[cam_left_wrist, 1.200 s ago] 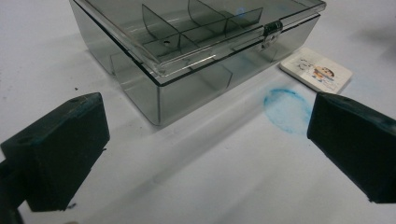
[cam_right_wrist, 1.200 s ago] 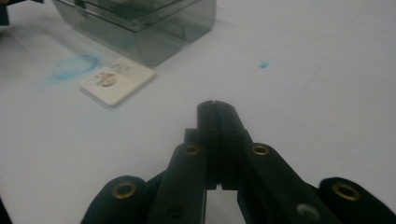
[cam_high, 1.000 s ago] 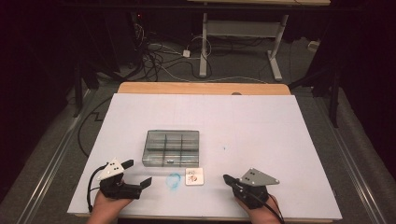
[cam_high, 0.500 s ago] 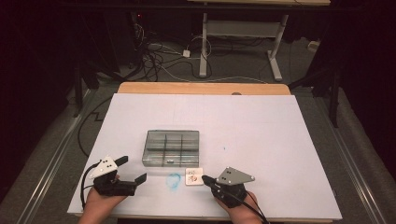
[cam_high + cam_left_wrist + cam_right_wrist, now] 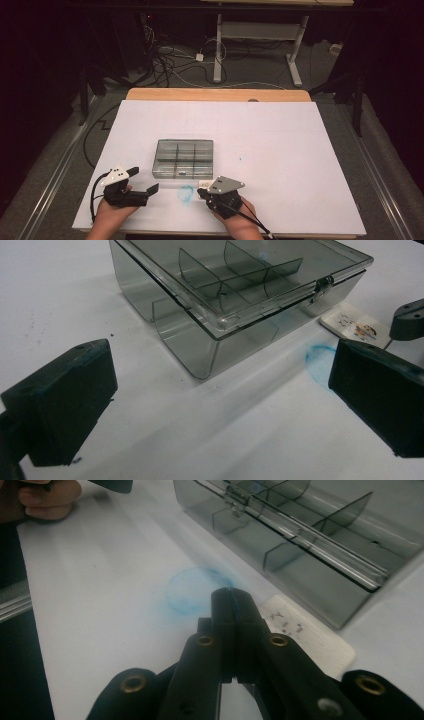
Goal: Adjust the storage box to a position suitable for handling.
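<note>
Since the earlier frames the right claw (image 5: pixel 201 191) has slid leftward along the near edge of the white worktop (image 5: pixel 280 150), from well right of the small white card to right over it, while the left claw (image 5: pixel 144 181) has hardly shifted. In the high view the smoky clear plastic compartment box (image 5: pixel 184 158) sits closed in the middle of the near half of the worktop, with the round blue smudge (image 5: pixel 186 193) just in front of it; the left claw lies to the left of the smudge with its jaws spread wide and nothing between them, and the right claw sits just right of the smudge, its grey three-cornered plate uppermost. In the left gripper view the left claw (image 5: pixel 220 400) frames bare worktop, its two black pads (image 5: pixel 65 400) far apart; the box (image 5: pixel 240 295) stands beyond, lid down and latch (a small clear clip) facing the small white card (image 5: pixel 356 325), which lies flat near the box's corner, next to the blue smudge (image 5: pixel 320 360). In the right gripper view the right claw (image 5: pixel 231 594) is pressed fully together, gripping nothing, its tip over the edge of the smudge (image 5: pixel 192 592) and just beside the card (image 5: pixel 305 635); the box (image 5: pixel 320 550) lies behind, apart from the claw.
</note>
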Available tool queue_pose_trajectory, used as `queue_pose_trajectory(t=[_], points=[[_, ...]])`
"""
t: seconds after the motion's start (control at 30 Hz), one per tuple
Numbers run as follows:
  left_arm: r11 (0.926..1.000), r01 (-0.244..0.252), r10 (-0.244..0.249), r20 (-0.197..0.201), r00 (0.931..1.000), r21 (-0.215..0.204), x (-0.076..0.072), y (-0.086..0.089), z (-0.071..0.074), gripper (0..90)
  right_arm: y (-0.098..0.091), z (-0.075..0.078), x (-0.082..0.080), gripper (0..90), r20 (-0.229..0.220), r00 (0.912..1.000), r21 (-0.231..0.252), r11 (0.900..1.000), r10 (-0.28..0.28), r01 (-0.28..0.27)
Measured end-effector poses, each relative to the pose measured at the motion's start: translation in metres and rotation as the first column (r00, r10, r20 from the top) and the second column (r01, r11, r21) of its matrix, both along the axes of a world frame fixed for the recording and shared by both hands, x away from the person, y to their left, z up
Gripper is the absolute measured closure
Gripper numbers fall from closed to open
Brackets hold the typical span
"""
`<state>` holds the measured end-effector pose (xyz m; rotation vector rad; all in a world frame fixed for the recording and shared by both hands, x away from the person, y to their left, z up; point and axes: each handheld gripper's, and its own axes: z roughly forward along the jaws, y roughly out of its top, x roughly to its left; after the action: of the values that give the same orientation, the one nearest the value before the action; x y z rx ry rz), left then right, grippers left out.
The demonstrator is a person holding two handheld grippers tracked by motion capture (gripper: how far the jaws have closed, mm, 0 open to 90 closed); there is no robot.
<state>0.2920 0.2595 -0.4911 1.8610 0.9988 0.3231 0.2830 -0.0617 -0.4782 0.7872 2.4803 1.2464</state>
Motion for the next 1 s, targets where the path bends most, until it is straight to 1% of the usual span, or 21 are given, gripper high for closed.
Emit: queue_pose_trajectory(t=[0.03,0.07,0.1,0.17,0.23,0.3,0.37,0.4,0.57,0.6,0.63,0.67,0.73,0.77,0.8,0.83,0.87,0.9,0.93,1.0], points=[[1.0,0.001,-0.001,0.007,1.0,0.005,0.0,-0.001,0.0,0.0,0.0,0.0,0.0,90.0,0.0,1.0,0.0,1.0,0.0,0.0],[1.0,0.003,-0.003,0.007,1.0,0.009,0.0,-0.001,0.0,0.0,0.009,-0.001,0.002,90.0,-0.007,0.9999,-0.018,0.9998,0.008,-0.009],[0.9999,0.007,-0.007,0.008,0.9999,0.012,0.0,-0.002,-0.001,0.0,0.009,-0.001,0.002,90.0,-0.007,0.9999,-0.018,0.9998,0.008,-0.009],[0.9997,0.024,-0.024,0.0,0.9997,0.009,0.0,-0.003,-0.001,0.0,0.018,-0.003,0.005,90.0,-0.01,0.9997,-0.043,0.9988,0.022,-0.023],[0.9994,0.031,-0.031,-0.003,0.9995,0.017,-0.001,-0.004,-0.002,0.0,0.027,-0.004,0.007,90.0,-0.015,0.9994,-0.075,0.9967,0.031,-0.032],[0.9992,0.035,-0.035,0.005,0.9994,0.019,-0.001,-0.004,-0.002,0.0,0.034,-0.007,0.011,90.0,-0.018,0.9995,-0.125,0.9918,0.025,-0.027],[0.9991,0.039,-0.039,0.005,0.9992,0.017,-0.001,-0.003,-0.002,0.0,0.035,-0.008,0.012,90.0,-0.02,0.9996,-0.134,0.9907,0.021,-0.024],[0.9991,0.04,-0.04,0.006,0.9992,0.013,-0.002,-0.003,-0.002,0.0,0.035,-0.009,0.012,90.0,-0.023,0.9997,-0.146,0.9891,0.012,-0.016],[0.9986,0.048,-0.049,0.011,0.9988,0.02,-0.002,-0.004,-0.002,0.0,0.026,-0.009,0.009,90.0,-0.031,0.9995,-0.137,0.9905,0.002,-0.006],[0.9986,0.049,-0.049,0.011,0.9987,0.021,-0.002,-0.004,-0.002,0.0,0.02,-0.009,0.005,90.0,-0.036,0.9994,-0.129,0.9916,-0.001,-0.004],[0.9985,0.05,-0.05,0.011,0.9987,0.022,-0.002,-0.004,-0.002,0.0,0.02,-0.009,0.005,90.0,-0.036,0.9994,-0.129,0.9916,-0.001,-0.004],[0.9984,0.051,-0.051,0.011,0.9986,0.023,-0.002,-0.004,-0.002,0.0,0.015,-0.008,0.0,90.0,-0.034,0.9994,-0.121,0.9926,0.001,-0.005],[0.9983,0.051,-0.051,0.008,0.9987,0.028,-0.002,-0.005,-0.002,0.0,0.012,-0.007,-0.002,90.0,-0.032,0.9995,-0.119,0.9929,-0.002,-0.002],[0.9982,0.051,-0.051,0.007,0.9987,0.032,-0.002,-0.005,-0.002,0.0,0.01,-0.006,-0.005,90.0,-0.027,0.9996,-0.121,0.9926,-0.004,0.001],[0.9981,0.051,-0.051,0.005,0.9987,0.034,-0.002,-0.006,-0.002,0.0,0.005,-0.004,-0.009,90.0,-0.02,0.9997,-0.146,0.9892,-0.012,0.009],[0.998,0.052,-0.052,0.006,0.9986,0.035,-0.002,-0.006,-0.002,0.0,0.005,-0.004,-0.009,90.0,-0.02,0.9997,-0.146,0.9892,-0.012,0.009],[0.9979,0.054,-0.054,0.007,0.9985,0.036,-0.002,-0.006,-0.002,0.0,0.002,-0.005,-0.011,90.0,-0.015,0.9998,-0.158,0.9873,-0.012,0.01],[0.9979,0.055,-0.055,0.009,0.9984,0.035,-0.002,-0.006,-0.002,0.0,-0.003,-0.005,-0.015,90.0,-0.022,0.9997,-0.146,0.9893,-0.014,0.011],[0.9978,0.056,-0.057,0.006,0.9984,0.035,-0.002,-0.006,-0.002,0.0,-0.003,-0.005,-0.015,90.0,-0.022,0.9997,-0.146,0.9893,-0.014,0.011],[0.9978,0.057,-0.057,0.003,0.9984,0.035,-0.001,-0.006,-0.002,0.0,-0.002,-0.001,-0.018,90.0,-0.008,0.9999,-0.128,0.9918,-0.012,0.01]])
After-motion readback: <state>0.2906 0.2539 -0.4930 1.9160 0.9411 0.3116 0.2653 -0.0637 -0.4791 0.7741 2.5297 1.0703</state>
